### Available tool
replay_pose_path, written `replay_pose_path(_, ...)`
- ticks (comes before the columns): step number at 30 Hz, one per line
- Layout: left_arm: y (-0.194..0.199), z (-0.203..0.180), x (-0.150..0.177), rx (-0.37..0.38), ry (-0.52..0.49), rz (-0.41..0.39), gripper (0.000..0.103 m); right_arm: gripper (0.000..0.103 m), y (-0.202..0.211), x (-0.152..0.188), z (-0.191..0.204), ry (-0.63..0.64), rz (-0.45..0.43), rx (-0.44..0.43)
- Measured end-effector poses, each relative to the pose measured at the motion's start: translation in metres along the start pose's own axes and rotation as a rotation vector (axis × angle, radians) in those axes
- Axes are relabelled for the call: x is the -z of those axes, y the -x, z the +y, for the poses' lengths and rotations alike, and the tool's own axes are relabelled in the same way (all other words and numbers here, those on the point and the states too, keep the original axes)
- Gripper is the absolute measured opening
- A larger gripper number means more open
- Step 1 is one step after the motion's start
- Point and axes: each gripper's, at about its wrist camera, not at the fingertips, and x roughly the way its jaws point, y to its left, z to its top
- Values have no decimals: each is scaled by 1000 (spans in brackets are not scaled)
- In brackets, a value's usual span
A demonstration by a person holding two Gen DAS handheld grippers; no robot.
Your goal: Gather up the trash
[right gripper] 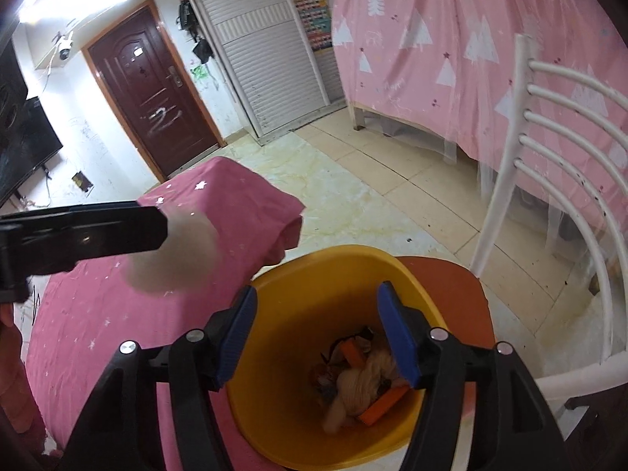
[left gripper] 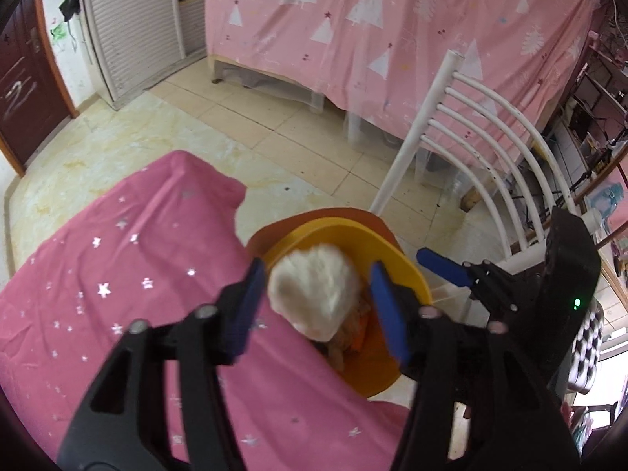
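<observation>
A white crumpled wad [left gripper: 314, 294] hangs blurred between the blue fingers of my left gripper [left gripper: 318, 310]. A narrow gap shows on each side of it, so the pads are not pressing on it. It is over the near rim of the yellow bin [left gripper: 337, 231]. From the right wrist view the same wad [right gripper: 172, 255] shows at the tip of the left gripper's black body [right gripper: 78, 231]. My right gripper [right gripper: 320, 333] is open and empty above the yellow bin [right gripper: 314, 271]. Inside lie a cream wad [right gripper: 365, 380] and orange scraps [right gripper: 382, 406].
The bin stands on the orange seat [right gripper: 451, 286] of a white chair [right gripper: 506, 180], against a table under a pink starred cloth [right gripper: 117, 314]. Behind are tiled floor [right gripper: 373, 180], a pink-curtained bed [right gripper: 451, 59] and a dark door [right gripper: 149, 90].
</observation>
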Motion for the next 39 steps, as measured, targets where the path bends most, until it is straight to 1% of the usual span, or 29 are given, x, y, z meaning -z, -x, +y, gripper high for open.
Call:
replay_pose_path(2, -1, -4, 0, 5, -7, -13, 73, 60, 1, 2, -7, -15, 0, 15)
replay_pose_path(8, 0, -2, 6, 5, -8, -17, 74, 63, 4, 3, -15, -41, -7, 28)
replay_pose_path(11, 5, 7, 10, -2, 10, -38, 81, 70, 5, 2, -11, -37, -23, 21)
replay_pose_path(13, 9, 14, 14, -13, 26, -56, 82, 75, 7, -2, -8, -34, -42, 6)
replay_pose_path(14, 12, 20, 16, -18, 34, -64, 83, 76, 7, -2, -5, -30, -48, 1)
replay_pose_path(15, 17, 28, 20, -22, 46, -76, 85, 77, 8, -2, -1, -24, -54, 3)
replay_pose_path(17, 23, 38, 24, -34, 64, -98, 87, 80, 10, -2, 7, -9, -69, 17)
replay_pose_path(21, 42, 61, 39, -91, 93, -158, 87, 85, 18, -5, 25, 11, -109, 5)
replay_pose_path(25, 65, 88, 60, -155, 129, -219, 89, 87, 23, -7, 51, 46, -130, -16)
replay_pose_path(27, 74, 97, 69, -183, 138, -243, 91, 88, 24, -9, 66, 66, -136, -40)
replay_pose_path(30, 89, 111, 82, -245, 158, -283, 94, 89, 24, -8, 90, 100, -138, -81)
replay_pose_path(34, 110, 133, 106, -306, 207, -326, 96, 89, 21, -5, 123, 143, -127, -136)
replay_pose_path(39, 135, 161, 139, -386, 285, -387, 97, 89, 24, 5, 168, 203, -132, -235)
